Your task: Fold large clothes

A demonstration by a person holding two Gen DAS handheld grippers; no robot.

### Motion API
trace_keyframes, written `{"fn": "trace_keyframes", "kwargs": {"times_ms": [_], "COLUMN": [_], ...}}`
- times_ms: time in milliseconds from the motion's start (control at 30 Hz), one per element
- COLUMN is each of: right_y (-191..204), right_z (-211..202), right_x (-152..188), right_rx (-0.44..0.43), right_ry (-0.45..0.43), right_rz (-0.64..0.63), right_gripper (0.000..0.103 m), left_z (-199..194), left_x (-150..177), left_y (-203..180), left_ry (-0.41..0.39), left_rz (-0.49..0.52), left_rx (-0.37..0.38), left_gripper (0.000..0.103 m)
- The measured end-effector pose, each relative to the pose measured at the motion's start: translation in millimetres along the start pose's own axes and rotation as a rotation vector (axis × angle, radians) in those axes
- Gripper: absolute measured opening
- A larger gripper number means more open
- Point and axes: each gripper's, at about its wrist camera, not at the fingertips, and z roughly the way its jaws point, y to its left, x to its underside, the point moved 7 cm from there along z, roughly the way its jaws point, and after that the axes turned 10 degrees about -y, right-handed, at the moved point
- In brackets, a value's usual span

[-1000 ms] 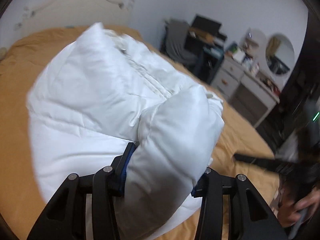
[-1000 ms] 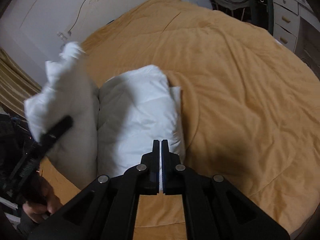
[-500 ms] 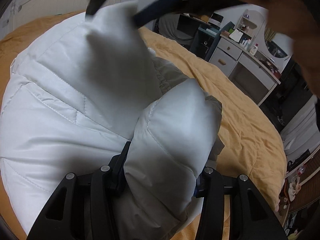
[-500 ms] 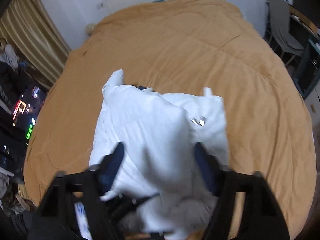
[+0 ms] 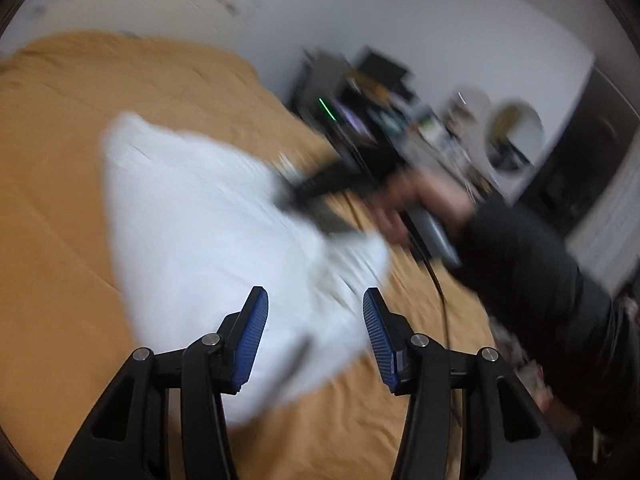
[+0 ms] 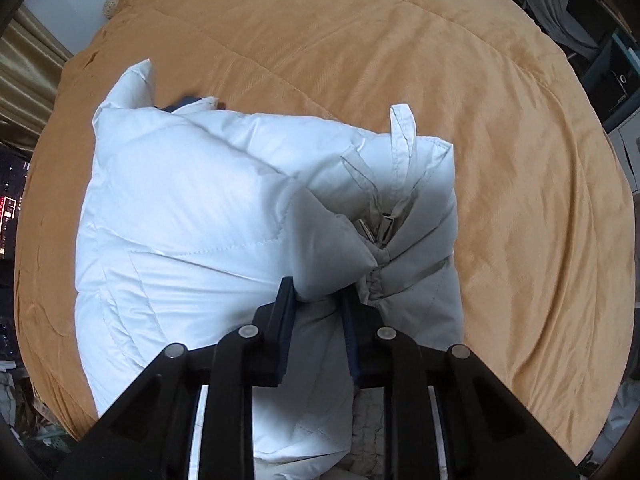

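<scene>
A white puffer jacket (image 6: 192, 216) lies bunched and folded on the orange bedspread (image 6: 400, 60). My right gripper (image 6: 318, 300) is shut on a fold of the jacket near its zipper (image 6: 378, 228). In the left wrist view the jacket (image 5: 208, 216) is blurred. My left gripper (image 5: 314, 312) is open and empty just above it, blue pads wide apart. The right gripper (image 5: 320, 196) and the hand holding it show there, blurred, on the jacket's far side.
The orange bedspread (image 5: 60, 160) covers the whole bed. A desk and dresser with a round mirror (image 5: 512, 136) stand against the wall to the right. A grey chair (image 6: 560, 0) stands past the bed's far right corner. Curtains (image 6: 24, 68) hang at the left.
My left gripper has let go of the jacket fold and pulled back, open. My right gripper went from shut and empty to open around the jacket, then shut on a fold.
</scene>
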Motion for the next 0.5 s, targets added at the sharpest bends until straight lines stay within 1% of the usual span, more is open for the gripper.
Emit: {"fn": "trace_keyframes", "kwargs": {"times_ms": [33, 67, 100, 133, 200, 233, 267, 300, 333, 367, 400, 433, 467, 500], "right_y": [0, 0, 0, 1, -1, -2, -2, -1, 1, 5, 12, 24, 38, 49], "right_z": [-2, -5, -6, -9, -11, -14, -20, -28, -40, -58, -84, -110, -134, -149], "right_x": [2, 3, 4, 6, 9, 11, 13, 16, 18, 21, 26, 35, 48, 61], "right_rx": [0.003, 0.006, 0.01, 0.014, 0.022, 0.024, 0.028, 0.047, 0.066, 0.091, 0.121, 0.117, 0.077, 0.036], "right_ry": [-0.005, -0.013, -0.019, -0.029, -0.045, -0.058, -0.081, -0.112, -0.157, -0.227, -0.336, -0.436, -0.518, -0.564], "right_rz": [-0.002, -0.002, -0.002, -0.004, -0.002, 0.009, 0.018, 0.012, -0.004, -0.032, -0.06, -0.086, -0.107, -0.112], "right_gripper": [0.024, 0.024, 0.024, 0.024, 0.024, 0.024, 0.024, 0.024, 0.025, 0.025, 0.025, 0.025, 0.025, 0.025], "left_z": [-3, 3, 19, 41, 80, 100, 111, 109, 111, 110, 109, 110, 110, 108], "left_x": [-21, -33, -38, -38, -24, -10, 2, 11, 16, 18, 18, 17, 16, 15], "left_y": [21, 39, 52, 67, 83, 89, 93, 101, 101, 100, 99, 98, 97, 99], "left_ry": [-0.064, -0.081, -0.053, 0.009, 0.119, 0.172, 0.202, 0.199, 0.187, 0.179, 0.18, 0.185, 0.188, 0.189], "left_rz": [0.033, 0.062, 0.078, 0.071, 0.038, 0.029, 0.037, 0.039, 0.044, 0.059, 0.077, 0.091, 0.103, 0.105], "left_rx": [-0.123, -0.229, -0.302, -0.331, -0.334, -0.347, -0.355, -0.366, -0.384, -0.398, -0.402, -0.402, -0.401, -0.402], "left_gripper": [0.063, 0.067, 0.067, 0.067, 0.067, 0.067, 0.068, 0.068, 0.068, 0.068, 0.068, 0.068, 0.067, 0.067]}}
